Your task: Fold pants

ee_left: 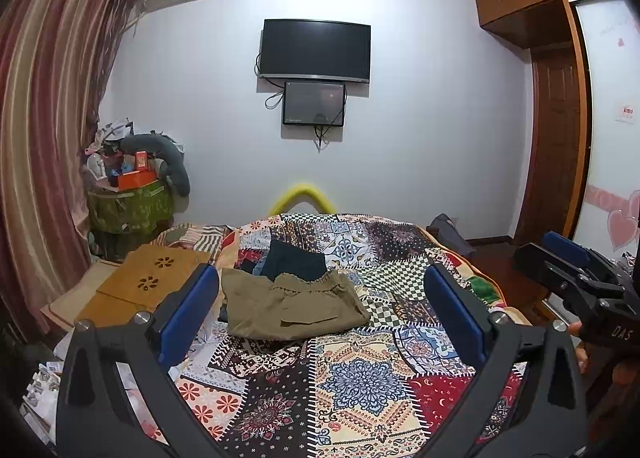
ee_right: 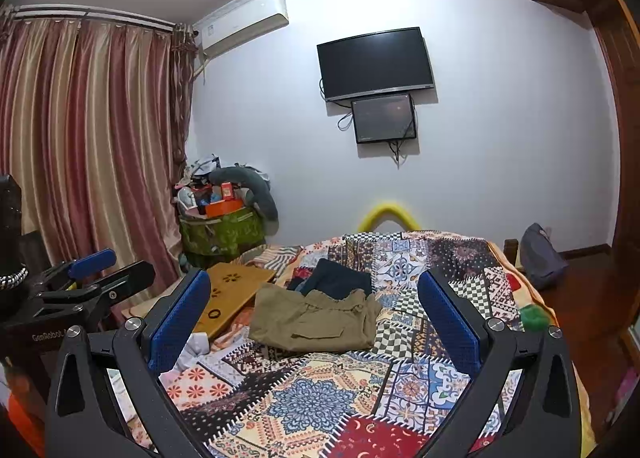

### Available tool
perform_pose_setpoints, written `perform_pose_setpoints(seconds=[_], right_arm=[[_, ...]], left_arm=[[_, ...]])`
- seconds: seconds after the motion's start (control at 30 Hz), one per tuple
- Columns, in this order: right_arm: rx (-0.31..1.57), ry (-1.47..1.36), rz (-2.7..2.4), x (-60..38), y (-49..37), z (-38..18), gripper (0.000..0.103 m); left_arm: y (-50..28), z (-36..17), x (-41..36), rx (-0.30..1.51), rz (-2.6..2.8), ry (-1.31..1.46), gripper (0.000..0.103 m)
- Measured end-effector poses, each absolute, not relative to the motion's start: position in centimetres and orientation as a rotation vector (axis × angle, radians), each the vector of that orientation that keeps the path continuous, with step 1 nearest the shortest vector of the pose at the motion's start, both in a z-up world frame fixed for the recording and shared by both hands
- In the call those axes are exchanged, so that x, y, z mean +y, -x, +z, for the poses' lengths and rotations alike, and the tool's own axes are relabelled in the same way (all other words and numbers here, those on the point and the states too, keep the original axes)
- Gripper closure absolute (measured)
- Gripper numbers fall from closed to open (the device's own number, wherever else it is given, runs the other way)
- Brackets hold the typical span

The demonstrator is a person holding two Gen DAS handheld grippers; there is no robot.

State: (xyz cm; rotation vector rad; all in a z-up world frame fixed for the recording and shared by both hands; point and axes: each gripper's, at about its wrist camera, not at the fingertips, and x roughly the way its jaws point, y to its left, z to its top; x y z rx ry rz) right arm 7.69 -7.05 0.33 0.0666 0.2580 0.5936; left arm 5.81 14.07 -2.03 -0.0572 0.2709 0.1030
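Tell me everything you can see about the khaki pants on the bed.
The khaki pants are olive-tan, of a woven-looking cloth, and lie folded into a rough rectangle on the patchwork bedspread. The gathered elastic waistband faces the far wall, and a flapped pocket shows on top. Their far edge overlaps a dark blue garment. The surface is a little wrinkled. Neither tool touches them: the left tool and the right tool are both open and held back from them.

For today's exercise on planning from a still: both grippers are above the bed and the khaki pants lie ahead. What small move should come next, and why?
Probably bring both grippers forward and down toward the khaki pants. The left gripper and the right gripper are both open and hold nothing, and the pants lie bunched on the patchwork quilt, apart from the fingers.
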Motion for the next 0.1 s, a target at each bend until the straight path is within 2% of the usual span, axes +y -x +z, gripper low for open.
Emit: perform_pose_setpoints(seconds=[0.1], right_arm=[[0.266, -0.069, 0.593, -6.99, -7.97, 0.11, 0.0]], left_arm=[[-6.35, -2.35, 14.15, 0.286, 0.097, 0.059, 0.0]])
